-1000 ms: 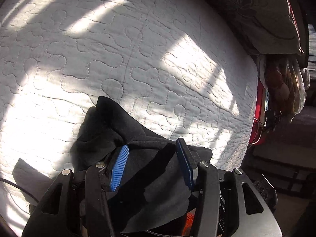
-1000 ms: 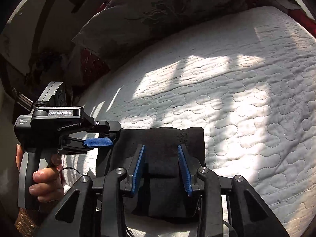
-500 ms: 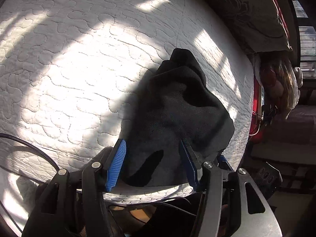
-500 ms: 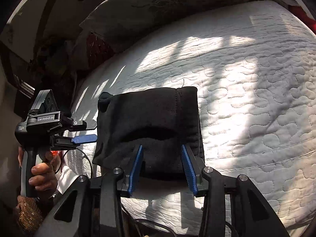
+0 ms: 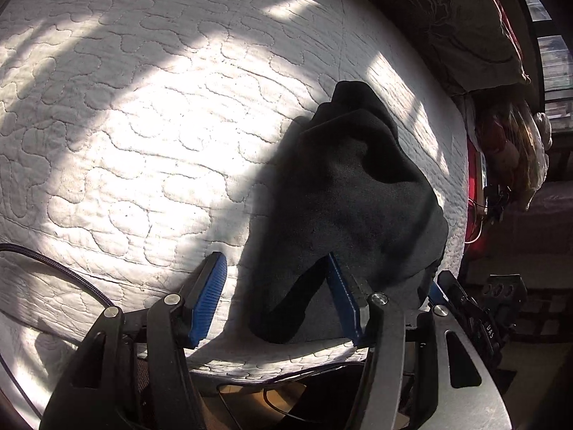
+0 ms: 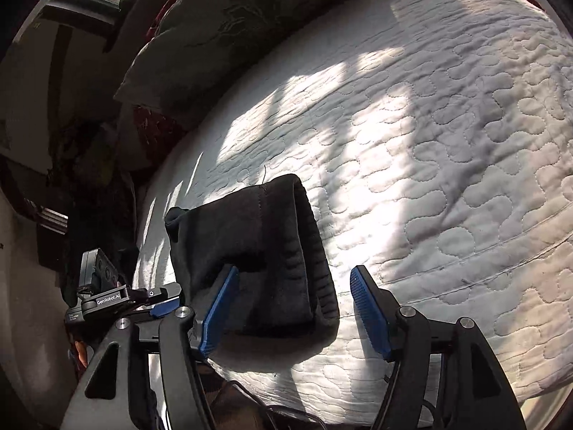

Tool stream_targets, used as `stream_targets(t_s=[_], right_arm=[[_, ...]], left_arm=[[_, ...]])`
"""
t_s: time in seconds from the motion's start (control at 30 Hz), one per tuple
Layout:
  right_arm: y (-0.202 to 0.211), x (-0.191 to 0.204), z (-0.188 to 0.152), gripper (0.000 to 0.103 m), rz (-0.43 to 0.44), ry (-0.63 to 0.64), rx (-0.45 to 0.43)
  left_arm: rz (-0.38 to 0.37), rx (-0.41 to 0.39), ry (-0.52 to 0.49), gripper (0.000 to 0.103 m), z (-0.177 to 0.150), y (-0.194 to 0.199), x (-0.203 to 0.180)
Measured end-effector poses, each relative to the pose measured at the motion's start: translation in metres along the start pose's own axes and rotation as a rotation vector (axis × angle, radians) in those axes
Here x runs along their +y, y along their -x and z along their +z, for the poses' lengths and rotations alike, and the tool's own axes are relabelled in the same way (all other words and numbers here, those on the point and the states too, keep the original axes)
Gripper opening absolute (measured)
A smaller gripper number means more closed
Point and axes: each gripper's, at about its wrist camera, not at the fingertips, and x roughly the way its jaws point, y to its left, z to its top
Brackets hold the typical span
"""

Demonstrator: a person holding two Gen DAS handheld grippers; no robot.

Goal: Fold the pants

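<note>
The black pants (image 5: 351, 200) lie folded into a small bundle on the white quilted bed (image 5: 150, 114). In the right wrist view the pants (image 6: 258, 251) rest near the bed's front edge. My left gripper (image 5: 275, 294) is open and empty, held just short of the bundle's near end. My right gripper (image 6: 293, 308) is open and empty, its left finger (image 6: 218, 308) over the bundle's near edge. The left gripper also shows in the right wrist view (image 6: 157, 302), low at the left of the pants.
A dark patterned pillow (image 6: 222, 32) lies at the head of the bed. A red item and cluttered things (image 5: 501, 165) stand beside the bed's far edge. A cable (image 5: 53, 268) runs along the bed's front at the left.
Both grippers have drawn back from the pants, which now lie free on the bed. The right gripper's jaws have opened wider. The left gripper has shifted left off the bundle.
</note>
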Motion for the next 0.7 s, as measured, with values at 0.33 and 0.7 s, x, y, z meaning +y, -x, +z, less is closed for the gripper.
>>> stream_targets(t_s=[0.33, 0.7], right_arm=[[-0.043, 0.001, 0.011, 0.076, 0.100, -0.038, 0.090], [-0.050, -0.012, 0.016, 0.078, 0.168, -0.060, 0.142]], left_arm=[[0.049, -0.035, -0.109, 0.080, -0.009, -0.016, -0.036], [0.092, -0.062, -0.181, 0.096, -0.013, -0.028, -0.049]])
